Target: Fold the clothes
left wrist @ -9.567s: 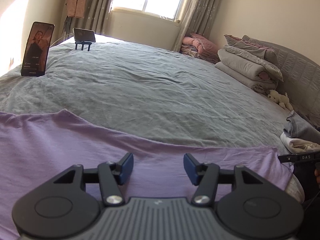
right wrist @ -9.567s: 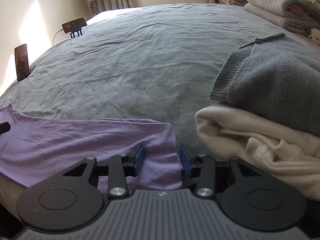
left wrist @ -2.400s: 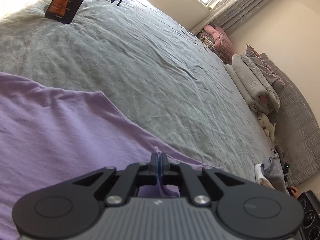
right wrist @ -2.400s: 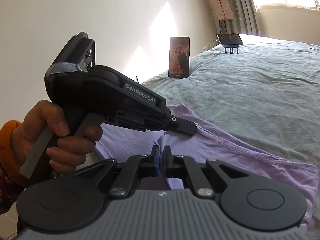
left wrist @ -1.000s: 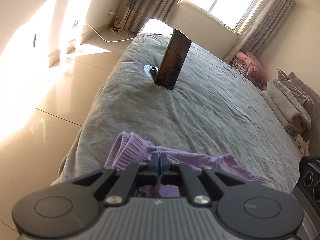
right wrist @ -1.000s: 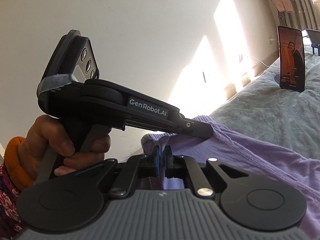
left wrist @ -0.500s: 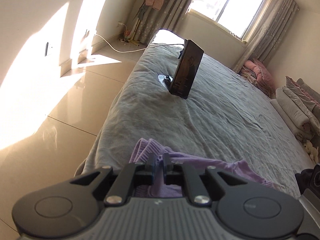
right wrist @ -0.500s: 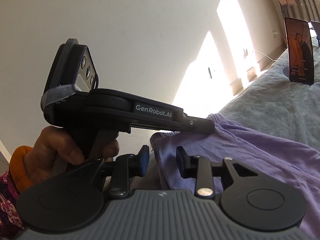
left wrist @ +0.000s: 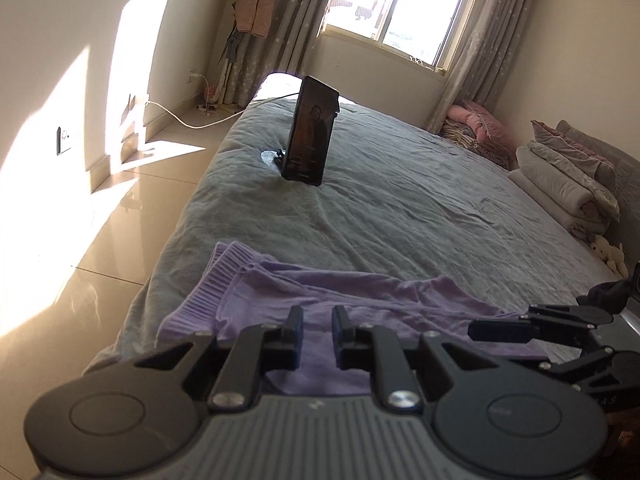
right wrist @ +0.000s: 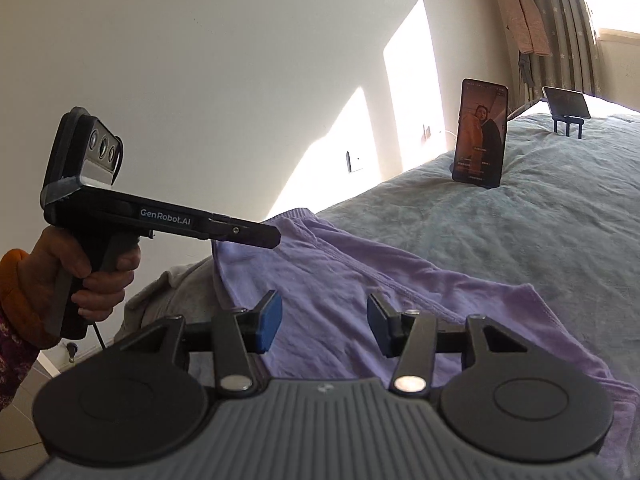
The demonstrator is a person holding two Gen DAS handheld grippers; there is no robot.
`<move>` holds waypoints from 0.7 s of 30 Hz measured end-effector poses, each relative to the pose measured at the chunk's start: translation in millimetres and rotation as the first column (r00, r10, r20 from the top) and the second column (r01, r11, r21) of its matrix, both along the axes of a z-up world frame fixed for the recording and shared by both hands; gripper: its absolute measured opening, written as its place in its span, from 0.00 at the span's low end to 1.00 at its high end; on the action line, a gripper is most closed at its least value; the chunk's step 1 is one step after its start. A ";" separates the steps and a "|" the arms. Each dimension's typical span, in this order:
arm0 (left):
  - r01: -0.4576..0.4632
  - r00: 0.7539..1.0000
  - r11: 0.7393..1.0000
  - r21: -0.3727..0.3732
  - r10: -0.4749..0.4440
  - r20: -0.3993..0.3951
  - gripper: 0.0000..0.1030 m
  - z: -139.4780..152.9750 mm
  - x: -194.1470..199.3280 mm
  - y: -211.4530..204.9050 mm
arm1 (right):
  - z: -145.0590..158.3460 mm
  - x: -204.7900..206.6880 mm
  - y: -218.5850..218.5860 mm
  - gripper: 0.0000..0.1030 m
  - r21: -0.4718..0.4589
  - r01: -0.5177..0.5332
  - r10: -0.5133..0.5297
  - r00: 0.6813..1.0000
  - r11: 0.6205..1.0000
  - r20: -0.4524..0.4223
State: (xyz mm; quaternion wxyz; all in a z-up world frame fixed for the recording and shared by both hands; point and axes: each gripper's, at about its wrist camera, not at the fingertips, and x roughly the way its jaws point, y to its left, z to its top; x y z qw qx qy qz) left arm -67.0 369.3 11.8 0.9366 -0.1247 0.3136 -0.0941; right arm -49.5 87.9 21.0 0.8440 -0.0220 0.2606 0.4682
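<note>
A lilac garment (left wrist: 320, 296) lies folded over at the near corner of the grey bed (left wrist: 400, 208), its ribbed hem (left wrist: 208, 280) at the left edge. My left gripper (left wrist: 317, 334) hovers just over it, open a little, with nothing between the fingers. In the right wrist view the same lilac garment (right wrist: 360, 280) spreads under my right gripper (right wrist: 323, 322), which is wide open and empty. There, a hand (right wrist: 96, 276) holds the left gripper (right wrist: 264, 236) with its tip over the garment's far corner.
A phone on a stand (left wrist: 312, 136) stands upright on the bed beyond the garment, and a second one (right wrist: 568, 106) sits further back. Folded bedding (left wrist: 568, 184) is piled at the right by the headboard. The bed's left edge drops to a tiled floor (left wrist: 100, 220).
Both grippers were shut on the lilac garment a second ago. They have let it go: the right opened wide, the left opened a little, and the garment now rests on the bed.
</note>
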 end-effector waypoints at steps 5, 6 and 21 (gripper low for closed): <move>-0.044 0.999 0.995 -0.086 0.044 -0.007 0.14 -12.1 -7.4 21.3 | -9.8 8.0 -25.7 0.50 -0.044 0.054 -0.054 0.999 0.998 0.003; -0.059 0.998 0.994 -0.090 0.058 -0.008 0.14 -8.3 -8.0 21.7 | -10.3 8.6 -29.8 0.50 -0.047 0.063 -0.063 0.998 0.997 0.006; 0.387 0.922 0.922 -0.001 -0.387 -0.002 0.19 10.2 14.5 -114.1 | -22.3 22.6 -74.6 0.40 -0.098 0.150 -0.147 0.989 0.984 0.031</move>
